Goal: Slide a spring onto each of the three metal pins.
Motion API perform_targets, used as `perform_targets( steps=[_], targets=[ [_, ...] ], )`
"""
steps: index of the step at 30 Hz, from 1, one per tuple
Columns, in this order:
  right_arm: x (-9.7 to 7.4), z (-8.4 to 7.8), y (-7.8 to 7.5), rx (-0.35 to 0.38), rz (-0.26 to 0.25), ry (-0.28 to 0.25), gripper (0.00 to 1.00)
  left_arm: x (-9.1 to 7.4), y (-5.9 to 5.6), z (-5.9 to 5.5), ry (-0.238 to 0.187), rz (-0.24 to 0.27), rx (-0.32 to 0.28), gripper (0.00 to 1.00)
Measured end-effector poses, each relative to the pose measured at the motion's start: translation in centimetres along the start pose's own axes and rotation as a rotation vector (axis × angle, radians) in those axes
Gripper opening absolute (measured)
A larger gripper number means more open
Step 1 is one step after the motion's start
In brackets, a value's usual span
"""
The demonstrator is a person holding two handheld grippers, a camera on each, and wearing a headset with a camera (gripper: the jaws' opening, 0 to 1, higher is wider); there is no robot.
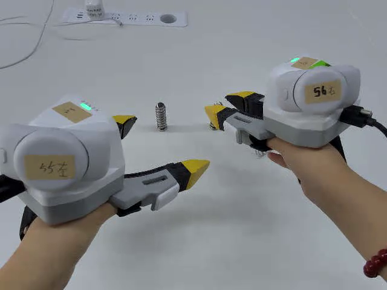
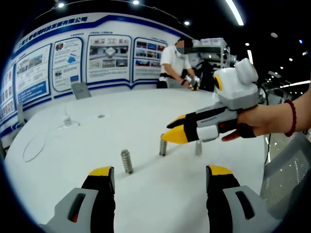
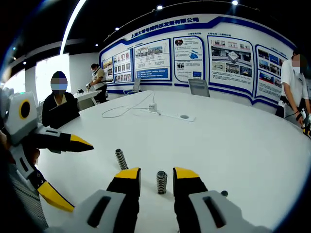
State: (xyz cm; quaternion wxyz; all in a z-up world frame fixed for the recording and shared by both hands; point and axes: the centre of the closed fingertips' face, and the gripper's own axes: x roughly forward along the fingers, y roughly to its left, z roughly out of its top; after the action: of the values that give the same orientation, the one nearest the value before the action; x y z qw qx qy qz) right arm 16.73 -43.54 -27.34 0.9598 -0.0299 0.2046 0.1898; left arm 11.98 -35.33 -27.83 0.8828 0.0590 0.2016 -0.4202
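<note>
Two springs stand upright on the white table (image 1: 199, 229). One spring (image 1: 161, 116) (image 2: 127, 161) (image 3: 120, 158) stands apart, ahead of my left gripper (image 1: 160, 148) (image 2: 160, 173), which is wide open and holds nothing. The second spring (image 2: 163, 145) (image 3: 161, 182) stands just ahead of and between the yellow tips of my right gripper (image 1: 226, 106) (image 3: 156, 174), which is open with a small gap on either side of the spring. A third, plain grey pin (image 2: 198, 148) stands beyond it, its top (image 3: 223, 193) beside the right jaw.
A white power strip (image 1: 124, 17) with a cable lies at the table's far edge. People are at other tables in the background. My two grippers face each other across the springs.
</note>
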Motion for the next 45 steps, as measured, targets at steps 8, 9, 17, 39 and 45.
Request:
perform_targets(
  steps=[8, 9, 17, 39, 45],
  targets=[
    [-2.1, 1.0, -0.8, 0.020, -0.004, 0.014, 0.35, 0.3, -0.7, 0.7, -0.011, -0.022, 0.014, 0.78],
    [-2.3, 1.1, -0.9, 0.020, -0.005, 0.014, 0.36, 0.4, -0.8, 0.8, -0.012, -0.025, 0.016, 0.78],
    [-4.5, 0.8, -2.3, 0.018, -0.022, 0.040, 0.40, 0.7, -1.4, 1.2, -0.007, -0.042, 0.023, 0.77],
    [-8.5, -2.0, -4.7, 0.067, -0.055, 0.079, 0.41, 3.5, -4.2, 0.9, 0.044, -0.139, 0.062, 0.66],
    [-9.4, -2.6, -5.1, 0.074, -0.045, 0.062, 0.38, 4.5, -5.2, 0.6, 0.071, -0.161, 0.091, 0.63]
  ],
)
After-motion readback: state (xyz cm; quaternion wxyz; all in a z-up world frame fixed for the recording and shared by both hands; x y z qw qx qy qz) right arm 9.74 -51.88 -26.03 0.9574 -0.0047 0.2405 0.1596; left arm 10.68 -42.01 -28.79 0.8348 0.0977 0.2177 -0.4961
